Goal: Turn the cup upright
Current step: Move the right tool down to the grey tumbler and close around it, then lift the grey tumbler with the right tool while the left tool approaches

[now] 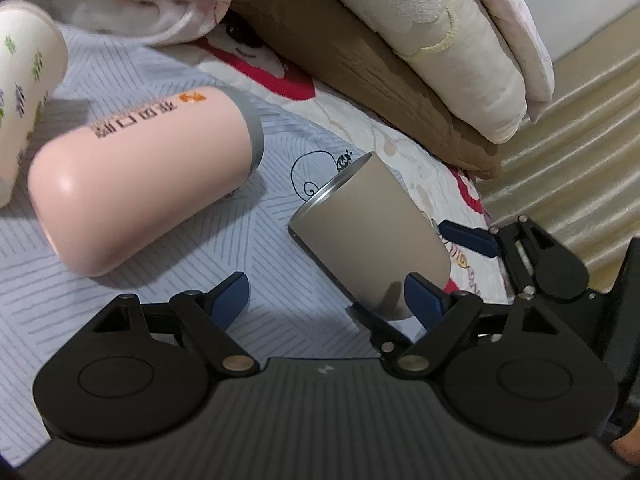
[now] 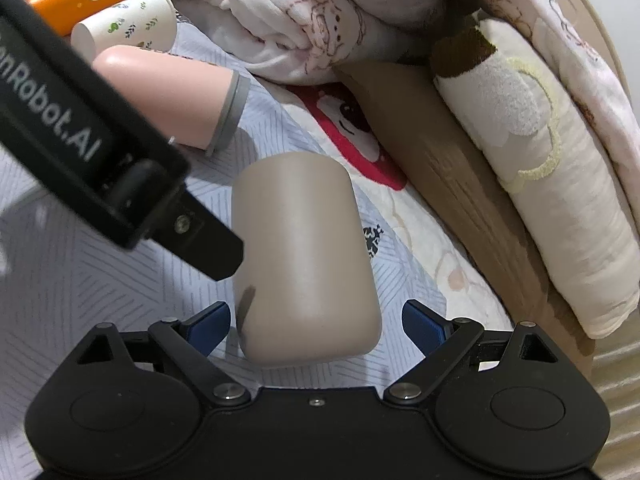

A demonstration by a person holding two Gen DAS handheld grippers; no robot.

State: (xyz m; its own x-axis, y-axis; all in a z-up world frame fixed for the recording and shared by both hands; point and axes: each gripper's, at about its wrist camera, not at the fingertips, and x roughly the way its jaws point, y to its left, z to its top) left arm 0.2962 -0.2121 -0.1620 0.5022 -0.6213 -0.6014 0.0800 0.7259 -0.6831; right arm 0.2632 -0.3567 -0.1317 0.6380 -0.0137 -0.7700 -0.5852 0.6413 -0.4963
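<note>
Two tools around taupe steel tumbler point(image 2: 304, 256), lying on side at frame centre on bed quilt point(image 2: 72, 280), steel rim point(image 1: 332, 188) pointing away.
Right tool point(image 2: 316, 320): fingers spread, straddling closed base end, not touching.
Left tool point(image 1: 328, 300): spread, beside tumbler.
Judgement: rigid, light-to-moderate weight, smooth matte coat, may roll on soft quilt.
Grip across body mid-wall, avoid rounded base.
Pink tumbler point(image 1: 140, 176) nearby, apart.
</note>
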